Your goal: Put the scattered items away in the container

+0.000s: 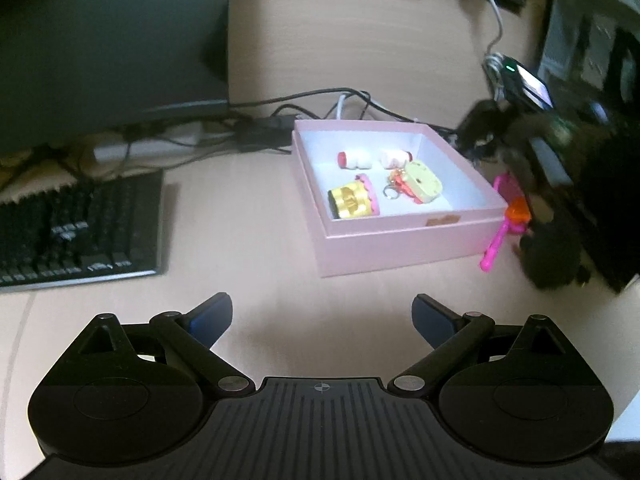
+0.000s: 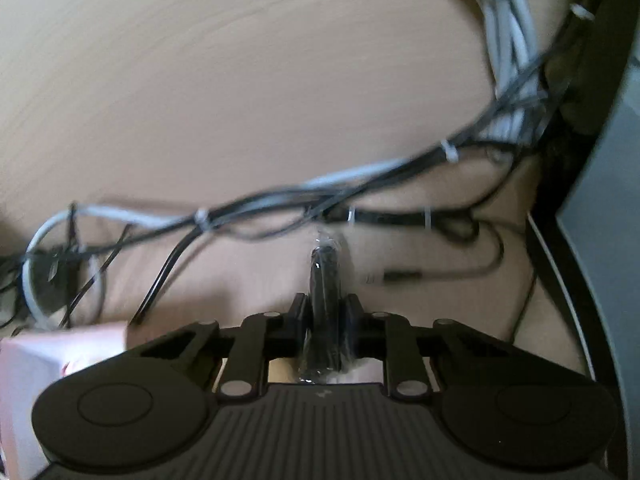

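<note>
A pink box [image 1: 400, 236] stands on the wooden desk. Inside lie a gold and pink toy [image 1: 352, 201], a yellow keychain toy [image 1: 420, 182] and two small white and red pieces [image 1: 354, 159]. A pink and orange toy [image 1: 508, 216] lies against the box's right side. My left gripper [image 1: 322, 312] is open and empty, in front of the box. My right gripper [image 2: 325, 312] is shut on a black item in clear wrap [image 2: 325, 300], held above the desk by the cables. The right gripper also shows as a dark blur in the left wrist view [image 1: 552, 184], right of the box. A box corner [image 2: 48, 356] shows at lower left.
A black keyboard [image 1: 76, 232] lies at the left under a monitor [image 1: 104, 40]. Bundled black and white cables [image 2: 360, 184] run across the desk behind the box. A dark frame and grey panel [image 2: 600, 200] stand at the right.
</note>
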Action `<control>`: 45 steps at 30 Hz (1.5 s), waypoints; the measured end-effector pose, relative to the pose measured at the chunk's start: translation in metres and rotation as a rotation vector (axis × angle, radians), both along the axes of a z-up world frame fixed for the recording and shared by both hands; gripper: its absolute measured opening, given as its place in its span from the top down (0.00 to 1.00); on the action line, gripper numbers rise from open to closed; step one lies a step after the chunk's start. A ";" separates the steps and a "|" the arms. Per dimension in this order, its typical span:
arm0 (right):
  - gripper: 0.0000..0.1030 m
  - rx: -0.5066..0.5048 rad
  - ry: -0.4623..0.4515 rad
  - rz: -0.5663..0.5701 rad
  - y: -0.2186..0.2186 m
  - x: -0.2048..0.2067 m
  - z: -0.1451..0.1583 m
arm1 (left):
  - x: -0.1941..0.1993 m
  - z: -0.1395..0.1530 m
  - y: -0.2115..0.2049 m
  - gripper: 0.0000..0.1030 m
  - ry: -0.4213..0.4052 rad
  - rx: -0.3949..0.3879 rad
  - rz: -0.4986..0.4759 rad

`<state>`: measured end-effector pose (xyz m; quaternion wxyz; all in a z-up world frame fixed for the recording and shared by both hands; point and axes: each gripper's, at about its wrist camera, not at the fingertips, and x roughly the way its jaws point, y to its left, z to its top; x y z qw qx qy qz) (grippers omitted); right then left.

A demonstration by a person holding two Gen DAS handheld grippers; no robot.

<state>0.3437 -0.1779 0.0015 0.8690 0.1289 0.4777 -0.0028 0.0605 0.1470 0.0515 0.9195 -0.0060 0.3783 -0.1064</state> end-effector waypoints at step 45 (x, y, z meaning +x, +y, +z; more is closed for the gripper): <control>0.03 -0.429 -0.368 0.296 -0.048 -0.378 -0.016 | -0.053 -0.044 -0.151 0.03 -0.013 0.156 -0.033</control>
